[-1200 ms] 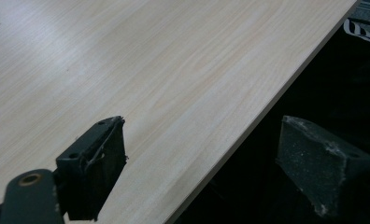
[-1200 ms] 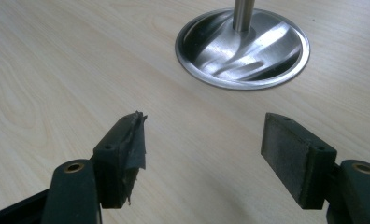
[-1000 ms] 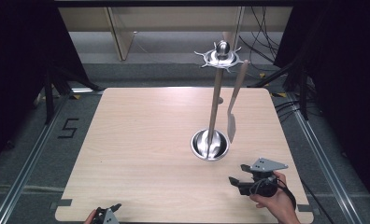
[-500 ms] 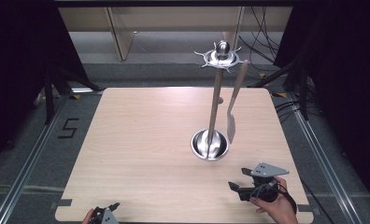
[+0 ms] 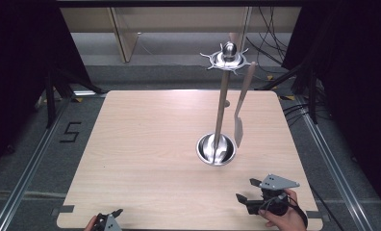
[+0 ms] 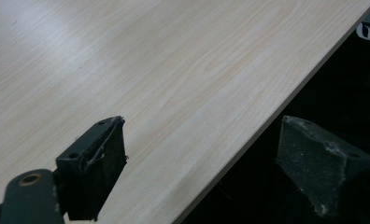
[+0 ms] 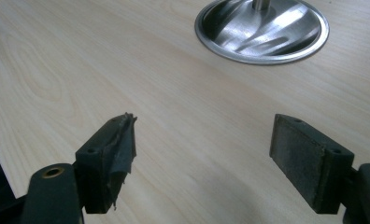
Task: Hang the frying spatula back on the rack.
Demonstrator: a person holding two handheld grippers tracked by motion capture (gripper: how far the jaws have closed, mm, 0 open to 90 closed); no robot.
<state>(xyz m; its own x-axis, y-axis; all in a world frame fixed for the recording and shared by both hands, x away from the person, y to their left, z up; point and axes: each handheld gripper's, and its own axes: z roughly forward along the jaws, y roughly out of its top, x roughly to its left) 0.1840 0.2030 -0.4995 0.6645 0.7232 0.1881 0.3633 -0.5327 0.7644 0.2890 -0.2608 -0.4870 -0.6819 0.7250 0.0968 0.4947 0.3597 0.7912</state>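
The right gripper's fingers have just been opening and are being held wide, empty, near the utensil stand's base. The spatula is already hanging there. The left gripper's fingers are being kept apart, empty, at the desk edge; little seems left.

High view overlooks table; tool cameras skim it.

Worktop evenly lit from overhead; surroundings dark. Glare on steel base. Gripper views soft, near jaws blurred.
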